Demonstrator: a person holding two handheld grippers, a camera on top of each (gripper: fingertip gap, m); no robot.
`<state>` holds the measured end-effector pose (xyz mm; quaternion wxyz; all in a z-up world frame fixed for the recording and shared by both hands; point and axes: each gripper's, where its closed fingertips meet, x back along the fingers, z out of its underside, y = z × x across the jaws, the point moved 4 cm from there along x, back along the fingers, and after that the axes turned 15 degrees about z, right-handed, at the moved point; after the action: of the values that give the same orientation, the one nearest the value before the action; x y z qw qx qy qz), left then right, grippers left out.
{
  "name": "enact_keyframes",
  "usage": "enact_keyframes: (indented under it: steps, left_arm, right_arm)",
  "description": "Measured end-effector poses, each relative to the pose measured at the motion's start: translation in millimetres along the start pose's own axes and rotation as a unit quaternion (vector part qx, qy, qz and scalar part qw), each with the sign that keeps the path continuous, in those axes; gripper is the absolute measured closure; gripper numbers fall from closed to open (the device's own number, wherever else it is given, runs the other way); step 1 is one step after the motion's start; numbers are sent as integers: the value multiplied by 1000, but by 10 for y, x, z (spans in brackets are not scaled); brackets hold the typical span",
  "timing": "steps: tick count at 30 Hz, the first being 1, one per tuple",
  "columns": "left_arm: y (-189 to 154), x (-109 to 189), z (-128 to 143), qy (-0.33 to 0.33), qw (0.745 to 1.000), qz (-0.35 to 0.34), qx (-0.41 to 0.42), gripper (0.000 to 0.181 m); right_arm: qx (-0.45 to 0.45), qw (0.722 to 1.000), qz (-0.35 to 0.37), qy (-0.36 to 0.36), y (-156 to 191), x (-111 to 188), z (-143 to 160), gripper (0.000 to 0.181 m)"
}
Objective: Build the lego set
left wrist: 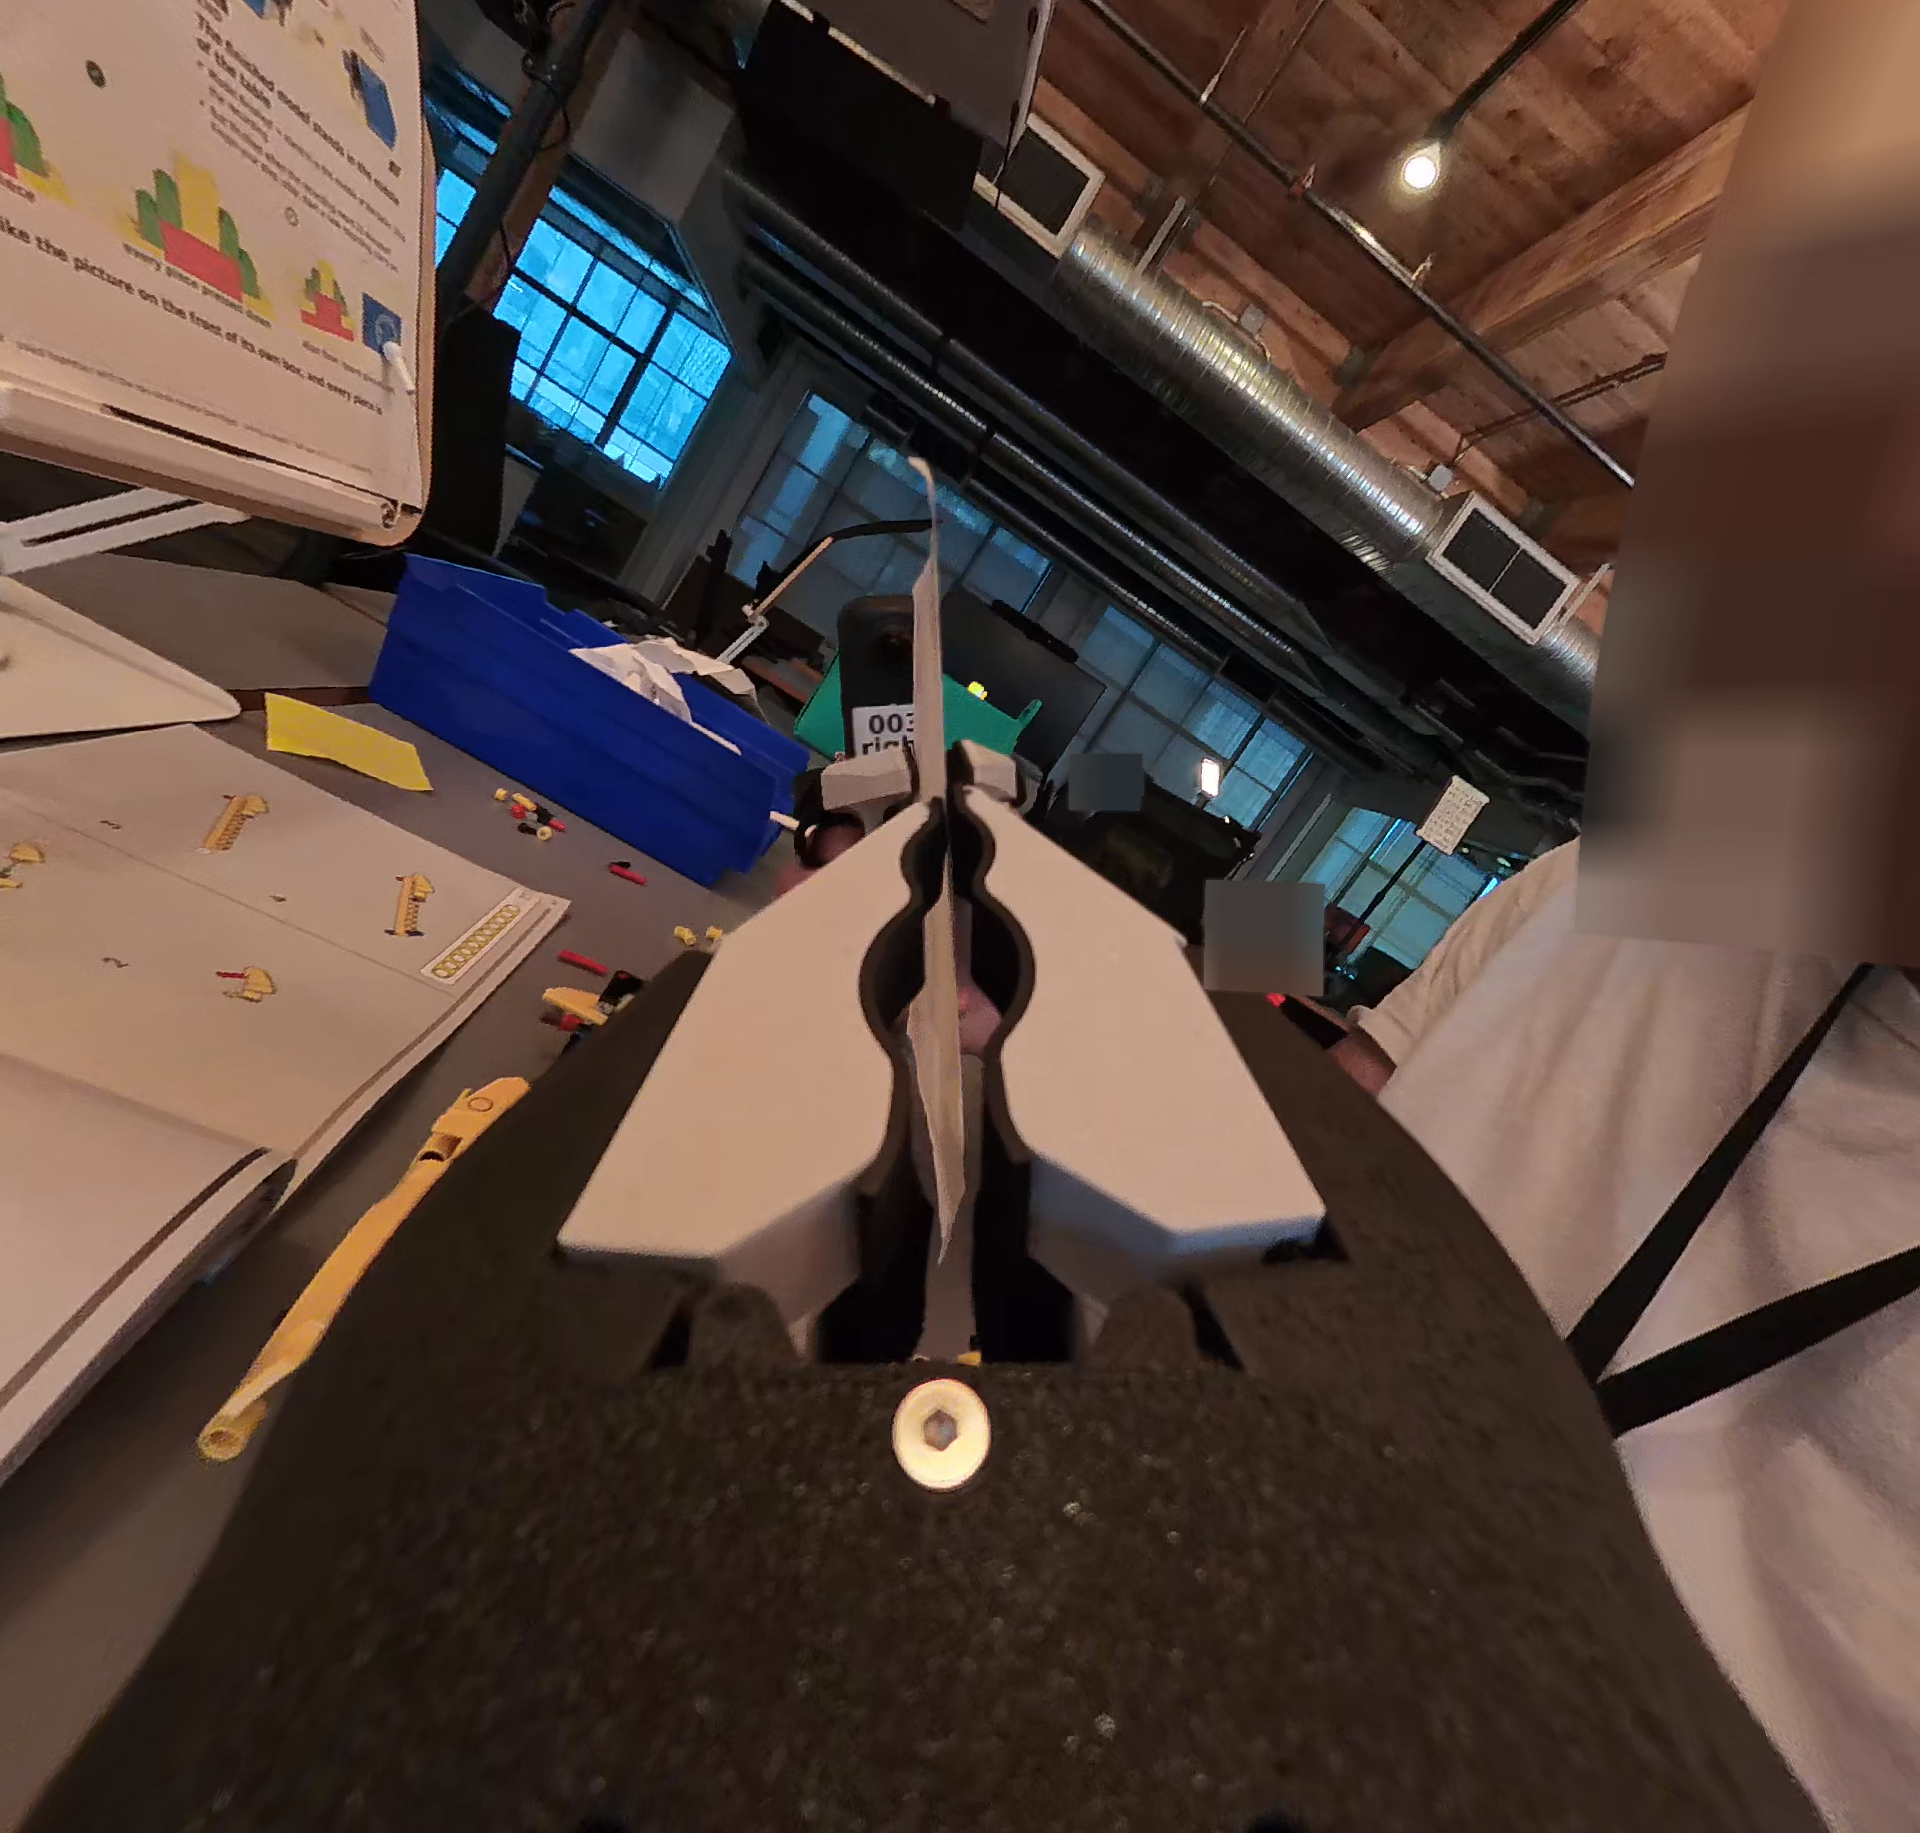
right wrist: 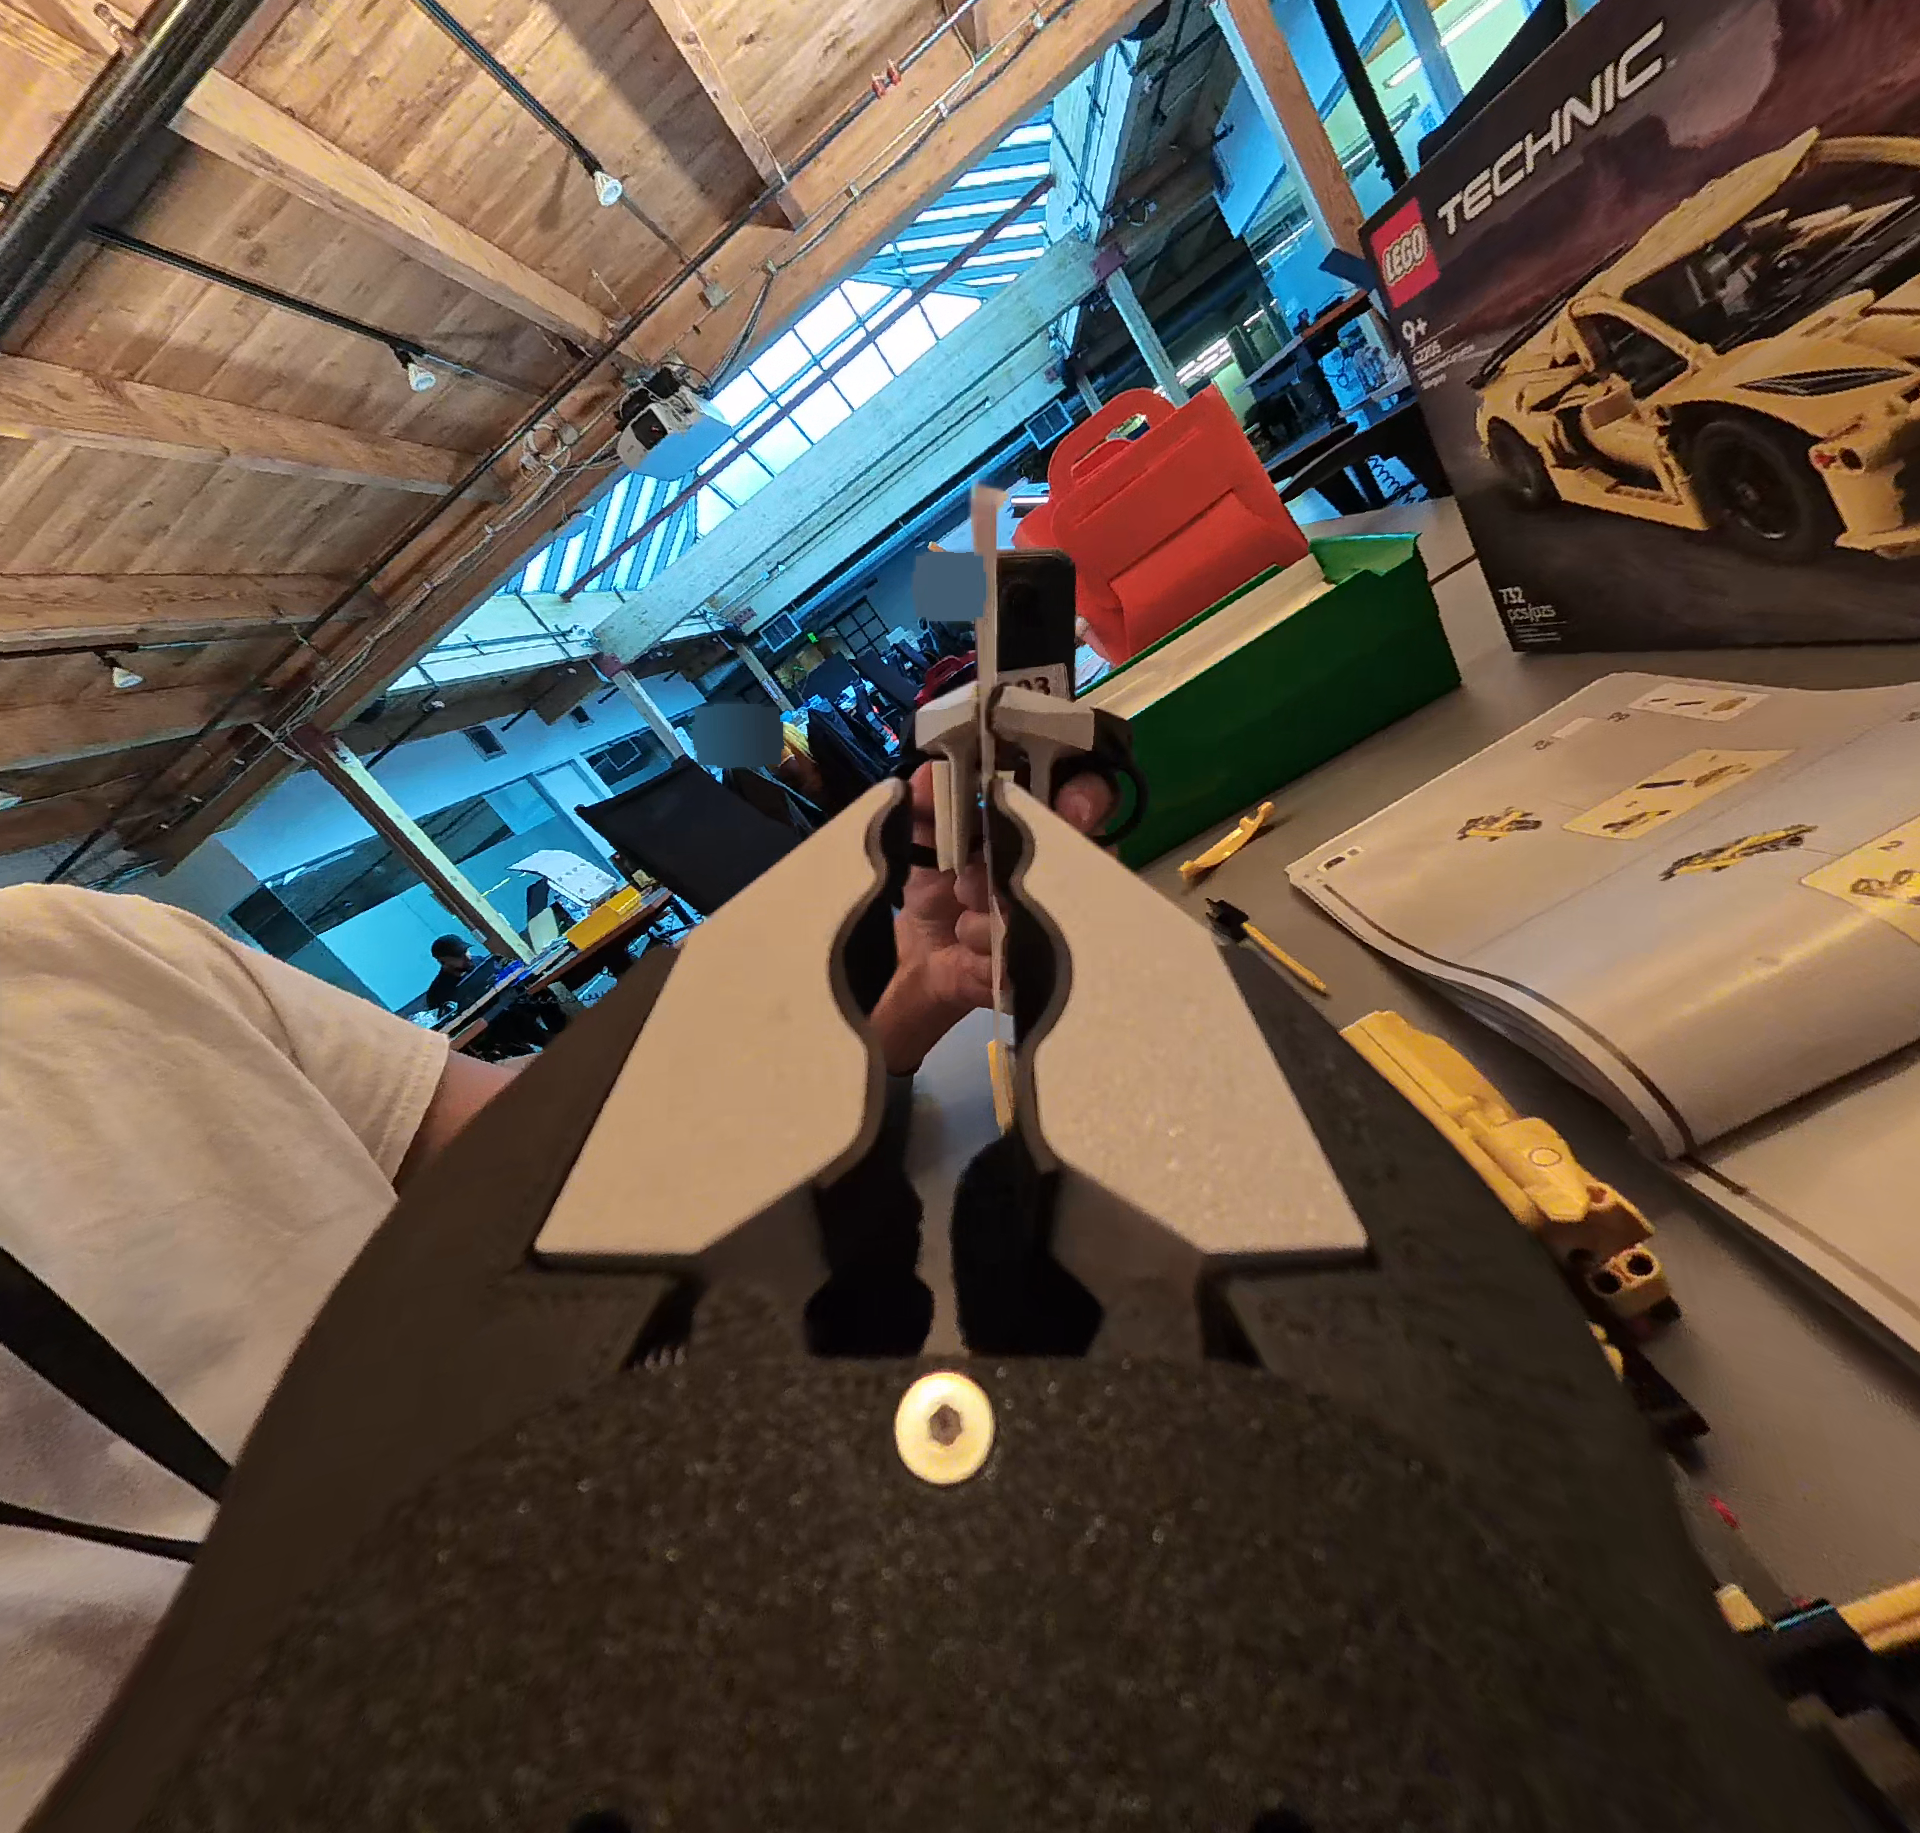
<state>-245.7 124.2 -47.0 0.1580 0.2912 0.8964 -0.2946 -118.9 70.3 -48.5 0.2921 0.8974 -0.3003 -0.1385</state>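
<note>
My left gripper [left wrist: 943, 817] is shut on a thin white sheet [left wrist: 928, 620], seen edge-on and held upright in the air above the table. My right gripper [right wrist: 948, 801] faces it from the other side with its jaws a little apart. The sheet [right wrist: 1000, 952] runs between its fingers, close against the right-hand one. Each gripper shows in the other's view: the right gripper [left wrist: 930, 770] just beyond my left fingertips, the left gripper [right wrist: 982, 734] just beyond my right ones. A partly built yellow assembly [right wrist: 1507, 1149] lies on the table by the open instruction booklet [right wrist: 1662, 900].
A blue bin [left wrist: 582, 723] with crumpled paper, small loose pieces [left wrist: 530, 817], a long yellow piece [left wrist: 353, 1253] and the booklet [left wrist: 260, 952] lie to the left. The set's box [right wrist: 1683, 329], a green box [right wrist: 1299, 703] and a red bag [right wrist: 1164, 516] stand behind. A person in white is close by. One gripper's finger ends stand about 7 cm off the other's.
</note>
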Motion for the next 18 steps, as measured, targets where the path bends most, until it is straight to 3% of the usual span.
enact_keyframes:
  steps: [4,18]
  left_arm:
    - [21,-43,47,16,1000,-11,-6,181]
    - [11,-67,3,15,997,-47,-62,181]
  right_arm:
    - [-6,1000,4,0,-35,2,7,181]
    - [-56,998,24,-18,-215,99,-72,181]
